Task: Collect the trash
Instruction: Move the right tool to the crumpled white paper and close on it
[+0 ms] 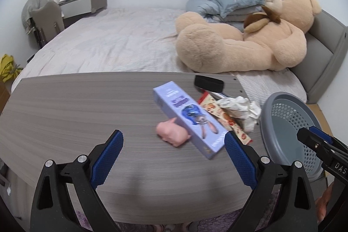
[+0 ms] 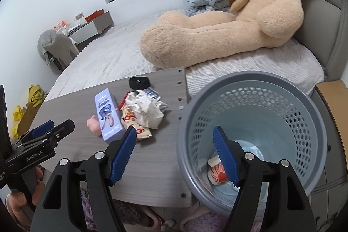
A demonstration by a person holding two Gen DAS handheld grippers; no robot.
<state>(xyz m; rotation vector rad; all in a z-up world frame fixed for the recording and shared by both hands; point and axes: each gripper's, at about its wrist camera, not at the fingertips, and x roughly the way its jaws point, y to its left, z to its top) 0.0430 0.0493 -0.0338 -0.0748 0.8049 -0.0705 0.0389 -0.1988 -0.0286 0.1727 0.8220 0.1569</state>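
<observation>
Left gripper [image 1: 174,140] spread wide above the grey wood-grain table [image 1: 76,105], nothing between its blue-padded fingers [image 1: 107,157]. Right gripper [image 2: 175,136] likewise wide and empty, poised over the near rim of the grey perforated bin [image 2: 256,84] standing off the table's right end. Inside the bin, a red-and-white wrapper [image 2: 217,173] on something pale blue. Still on the table, near its right end: a lilac carton [image 1: 188,121] printed with a cartoon rabbit, its lettering too blurred and tilted to read; a pink squishy toy [image 1: 171,134] tucked against the carton's left side; a snack packet [image 1: 226,116] in red, white and orange, partly under crumpled white paper [image 1: 241,108]; a black band [image 1: 208,82] at the far edge. Legible: "GenRoboLAI" on the left gripper's body in the right wrist view, and "DAS" on the right gripper's body at the left wrist view's edge. Beyond the table, a bed [image 1: 113,45] with a big tan teddy bear [image 1: 250,36] leaning on blue-grey pillows [image 1: 226,1].
</observation>
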